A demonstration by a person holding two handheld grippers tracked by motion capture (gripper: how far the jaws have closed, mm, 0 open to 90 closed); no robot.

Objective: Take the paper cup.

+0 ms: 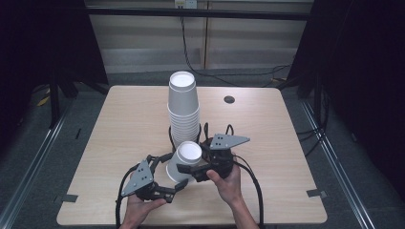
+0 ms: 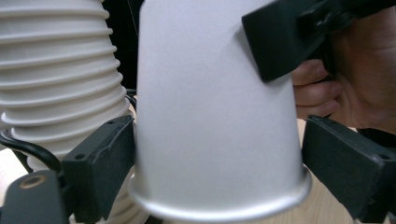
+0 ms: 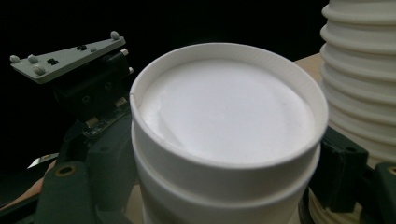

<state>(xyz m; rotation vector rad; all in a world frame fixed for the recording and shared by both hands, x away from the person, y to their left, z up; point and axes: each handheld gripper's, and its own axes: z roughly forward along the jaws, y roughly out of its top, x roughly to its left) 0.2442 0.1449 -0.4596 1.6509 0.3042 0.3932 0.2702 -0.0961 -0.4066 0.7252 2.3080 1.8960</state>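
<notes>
A white paper cup [image 1: 187, 153] stands upside down and tilted near the table's front, just before a tall stack of upturned cups [image 1: 183, 107]. My left gripper [image 1: 174, 171] comes from the lower left, and its jaws press the cup [image 2: 210, 116] near the rim. My right gripper [image 1: 191, 156] reaches in from the right, shut around the cup's upper part. The right gripper view looks onto the cup's recessed base [image 3: 224, 112], and a step below the edge suggests a second cup nested inside. One of the right gripper's fingers [image 2: 280, 42] lies on the cup wall.
The ribbed stack [image 2: 56, 84] stands close behind the held cup [image 3: 359, 70]. The wooden table [image 1: 119, 124] has a small dark hole [image 1: 229, 99] at its back right. Cables trail from both grippers over the front edge. Dark curtains hang on both sides.
</notes>
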